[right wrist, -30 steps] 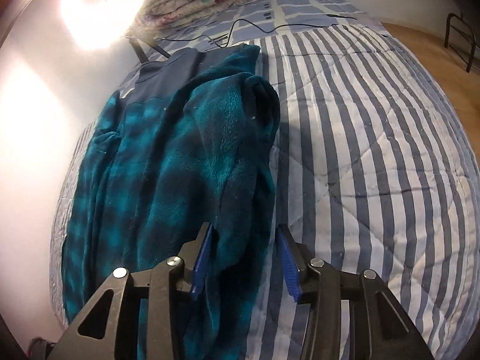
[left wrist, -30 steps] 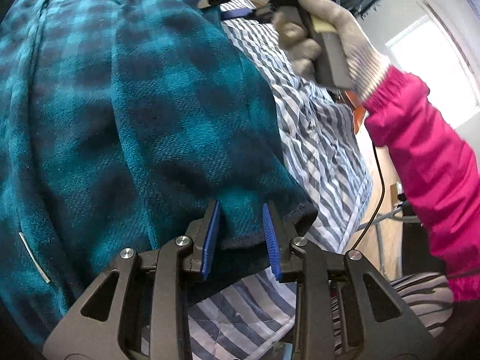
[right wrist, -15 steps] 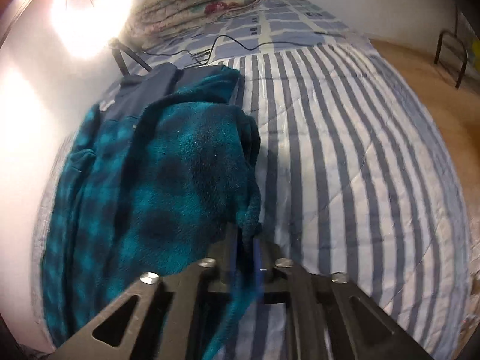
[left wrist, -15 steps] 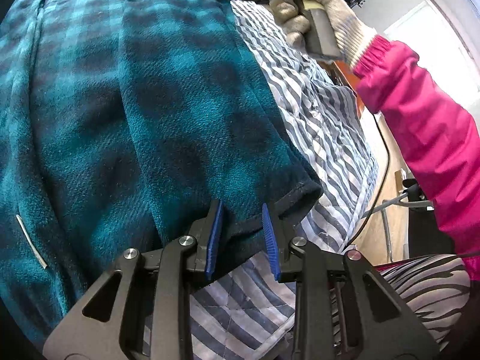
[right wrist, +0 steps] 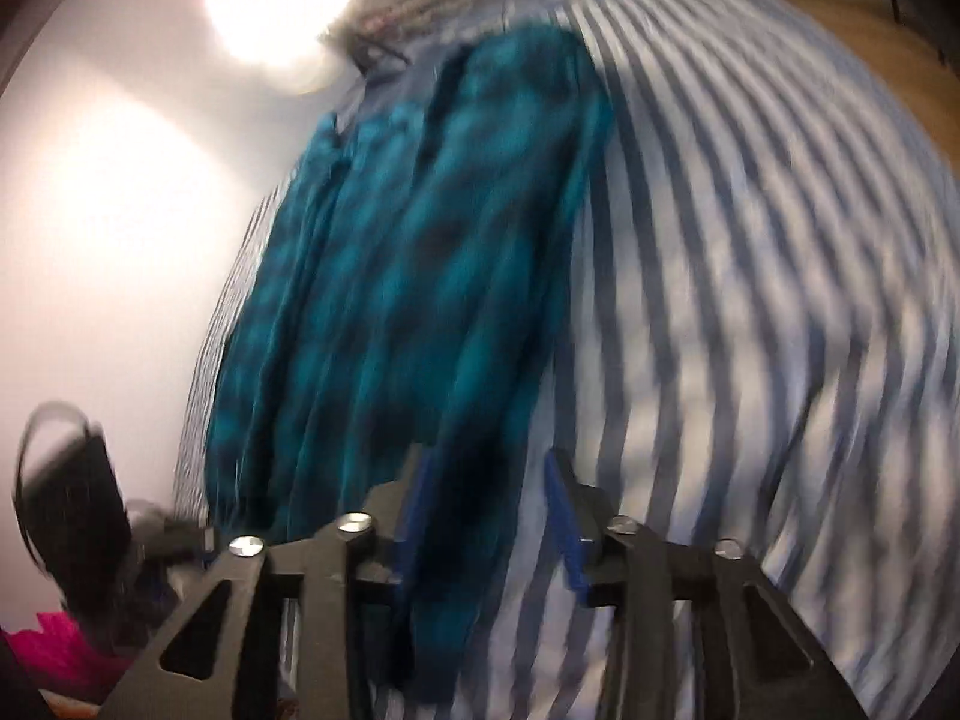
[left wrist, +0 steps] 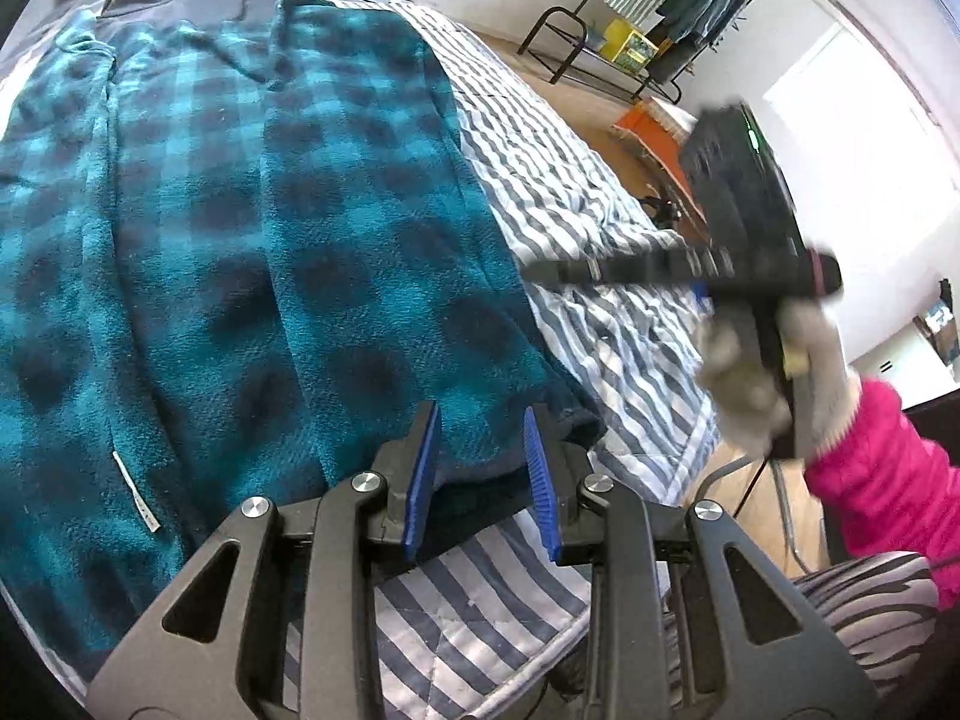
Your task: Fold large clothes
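**Both grippers open over teal fleece garment on striped bed**

Left wrist view:
- Left gripper [left wrist: 480, 474] at 6 o'clock, jaws apart, nothing clamped. 2 blue ribbed pads [left wrist: 422, 474] on black angular fingers with silver rivets.
- Teal-and-dark checked fleece garment [left wrist: 252, 228] fills 9 to 12 o'clock, plush nap, lying flat. Folded panel runs lengthwise from 12 o'clock down to the pads; its dark bound hem sits just beyond the fingertips, with the hem corner at the right pad. Can't tell if the pads touch the cloth.
- Small white label [left wrist: 137, 495] on the fleece at 8 o'clock.
- Quilted bedspread [left wrist: 600, 222], blue-grey and white stripes, stitched diamond pattern, from 1 to 5 o'clock.
- Right gripper [left wrist: 540, 270] at 3 o'clock, motion-blurred, above the bedspread just beside the garment's right edge, held by a knit-gloved hand [left wrist: 756, 378] with a pink sleeve [left wrist: 882, 468].
- Metal clothes rack [left wrist: 636, 18] at 1 o'clock.

Right wrist view (heavy blur):
- Right gripper [right wrist: 489, 516] at 6 o'clock, jaws wide apart, holding nothing.
- Garment [right wrist: 420, 276] is a long narrow band from 12 to 6 o'clock; its near end passes between the pads, closer to the left one.
- Striped bedspread [right wrist: 750, 270] from 1 to 5 o'clock.
- Bright lamp [right wrist: 282, 6] at 11 o'clock against a white wall.
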Motion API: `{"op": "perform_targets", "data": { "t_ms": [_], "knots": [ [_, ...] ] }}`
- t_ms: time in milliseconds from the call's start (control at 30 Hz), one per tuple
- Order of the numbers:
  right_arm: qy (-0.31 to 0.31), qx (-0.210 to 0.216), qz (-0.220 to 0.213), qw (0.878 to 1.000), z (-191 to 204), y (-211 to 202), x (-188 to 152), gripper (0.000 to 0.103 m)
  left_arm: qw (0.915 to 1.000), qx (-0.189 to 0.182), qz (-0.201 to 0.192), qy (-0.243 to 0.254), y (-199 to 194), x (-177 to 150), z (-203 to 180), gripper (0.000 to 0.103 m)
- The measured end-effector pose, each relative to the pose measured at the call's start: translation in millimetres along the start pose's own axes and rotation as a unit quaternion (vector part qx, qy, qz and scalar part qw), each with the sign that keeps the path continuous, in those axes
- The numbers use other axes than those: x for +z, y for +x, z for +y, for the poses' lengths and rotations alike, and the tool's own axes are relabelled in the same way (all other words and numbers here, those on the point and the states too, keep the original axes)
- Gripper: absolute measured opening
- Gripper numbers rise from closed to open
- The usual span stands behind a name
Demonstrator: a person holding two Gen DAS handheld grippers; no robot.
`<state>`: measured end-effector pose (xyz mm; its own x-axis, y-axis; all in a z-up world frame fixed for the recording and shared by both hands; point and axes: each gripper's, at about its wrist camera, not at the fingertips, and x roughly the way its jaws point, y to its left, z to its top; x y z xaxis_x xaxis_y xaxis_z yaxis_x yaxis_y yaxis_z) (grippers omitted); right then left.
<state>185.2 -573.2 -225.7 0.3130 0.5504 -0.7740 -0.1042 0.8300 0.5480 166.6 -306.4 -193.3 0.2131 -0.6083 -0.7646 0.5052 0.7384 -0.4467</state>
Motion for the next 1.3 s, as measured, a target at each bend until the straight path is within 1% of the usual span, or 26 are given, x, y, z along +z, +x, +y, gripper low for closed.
{"op": "perform_targets", "data": {
  "t_ms": [33,100,233,267,300,333,367,400,433,467,500,567,600,667,700,767,800,867,933,1033,1067,1133,1200,1233,1267,1300],
  "knots": [
    [0.014,0.011,0.007,1.000,-2,4,-14,0.050,1.0000,0.007,-0.002,0.003,0,0,-1,0.027],
    [0.037,0.034,0.017,0.999,-7,10,-29,0.050,0.9998,0.018,-0.007,-0.002,1,0,0,0.027],
    [0.078,0.086,0.003,0.993,-10,12,-45,0.050,0.9995,0.025,-0.002,-0.021,9,-6,10,0.027],
    [0.080,0.089,0.004,0.993,-9,14,-48,0.049,0.9994,0.025,0.003,-0.025,13,-7,13,0.027],
    [0.075,0.082,0.005,0.994,-6,16,-50,0.045,0.9992,0.023,0.015,-0.030,22,-9,16,0.027],
    [0.068,0.077,0.007,0.995,-2,18,-50,0.026,0.9988,0.025,0.027,-0.032,32,-12,19,0.027],
    [0.060,0.078,0.014,0.995,3,21,-51,0.018,0.9988,0.031,0.026,-0.029,38,-14,20,0.027],
    [0.054,0.067,0.019,0.996,7,23,-52,0.010,0.9990,0.036,0.018,-0.022,38,-15,18,0.027],
    [0.046,0.051,0.020,0.997,11,23,-49,0.008,0.9987,0.043,0.019,-0.018,37,-14,15,0.027],
    [0.034,0.035,0.020,0.999,18,22,-48,0.007,0.9986,0.045,0.019,-0.020,33,-12,12,0.027],
    [0.024,0.022,0.018,0.999,24,20,-47,0.006,0.9988,0.040,0.014,-0.025,27,-10,11,0.027],
    [0.009,0.003,0.012,1.000,35,13,-45,0.006,0.9990,0.034,-0.006,-0.028,11,-9,7,0.027],
    [0.005,-0.003,0.009,1.000,40,11,-42,0.006,0.9989,0.033,-0.020,-0.028,0,-7,5,0.027],
    [-0.003,-0.010,0.003,1.000,47,3,-38,0.006,0.9987,0.026,-0.035,-0.026,-15,-6,0,0.028],
    [-0.009,-0.012,0.002,1.000,51,0,-35,0.006,0.9984,0.025,-0.045,-0.023,-23,-7,-3,0.030],
    [-0.017,-0.011,-0.001,1.000,58,-7,-31,0.006,0.9976,0.020,-0.066,-0.002,-36,-9,-18,0.050],
    [-0.017,-0.009,-0.002,1.000,61,-8,-28,0.006,0.9968,0.021,-0.076,0.015,-40,-12,-25,0.054],
    [-0.013,0.002,-0.002,1.000,64,-12,-26,0.006,0.9948,0.024,-0.089,0.042,-39,-16,-39,0.061],
    [-0.011,0.008,-0.004,1.000,66,-14,-24,0.006,0.9949,0.026,-0.082,0.054,-30,-22,-46,0.063],
    [-0.001,0.014,-0.007,1.000,67,-14,-21,0.006,0.9954,0.034,-0.065,0.062,-6,-22,-56,0.063],
    [0.002,0.017,-0.006,1.000,67,-13,-20,0.006,0.9949,0.041,-0.065,0.065,-1,-20,-57,0.063],
    [0.004,0.022,-0.002,1.000,66,-13,-20,0.006,0.9921,0.074,-0.069,0.075,10,-17,-61,0.063],
    [0.005,0.033,0.001,0.999,68,-11,-17,0.006,0.9931,0.075,-0.067,0.059,17,-14,-54,0.044],
    [0.006,0.037,0.001,0.999,69,-8,-15,0.006,0.9942,0.075,-0.064,0.045,20,-12,-49,0.027],
    [0.004,0.042,0.002,0.999,69,-8,-14,0.006,0.9947,0.074,-0.063,0.035,22,-10,-44,0.020],
    [0.000,0.048,0.004,0.999,70,-8,-13,0.006,0.9951,0.068,-0.066,0.029,21,-10,-40,0.018]
  ]
}}
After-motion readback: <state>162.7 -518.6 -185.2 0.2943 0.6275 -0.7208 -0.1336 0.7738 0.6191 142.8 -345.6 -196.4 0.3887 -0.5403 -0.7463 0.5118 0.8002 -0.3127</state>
